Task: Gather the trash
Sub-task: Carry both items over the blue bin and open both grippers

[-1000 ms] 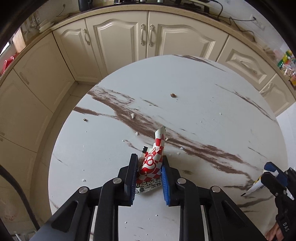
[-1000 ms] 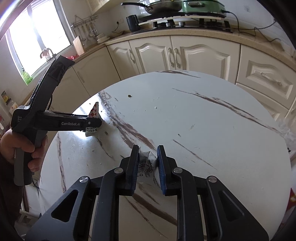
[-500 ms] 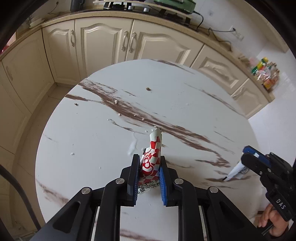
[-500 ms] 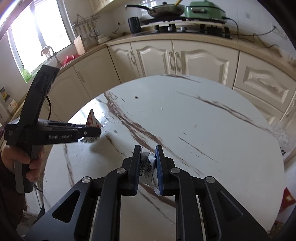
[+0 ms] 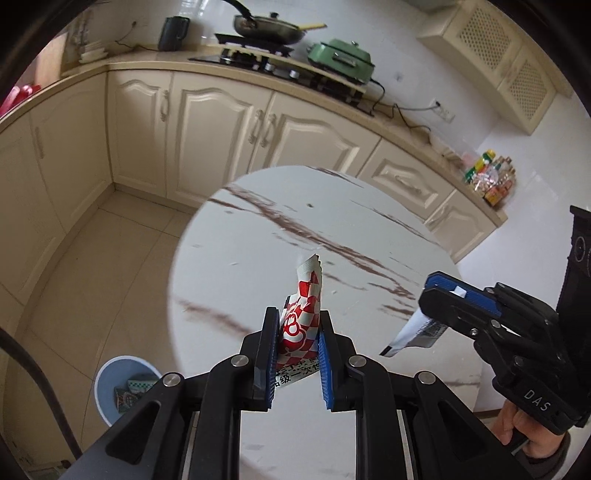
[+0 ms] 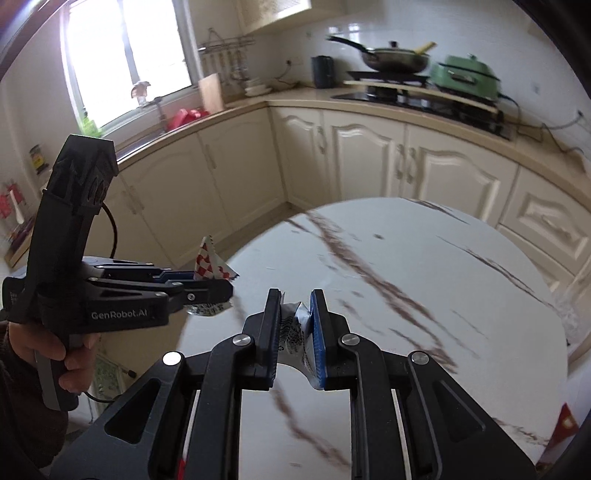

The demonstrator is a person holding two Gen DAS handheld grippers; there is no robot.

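Left gripper [image 5: 297,334]: jaws pinch a red-and-white checkered wrapper [image 5: 301,325], which stands upright between the pads above the round marble table [image 5: 258,258]; right gripper [image 6: 295,325]: jaws pinch a crumpled white-and-grey wrapper [image 6: 295,328], its lower end hanging below the pads. Below and left of the left jaws, on the tiled floor beside the table, a blue bin [image 5: 123,387] holds a few green-printed packets [image 5: 135,386]. Beyond both jaws, on the counter, a lidded pan [image 5: 264,26] sits on the stove next to a green lidded cooker [image 5: 341,55]; contents not visible.
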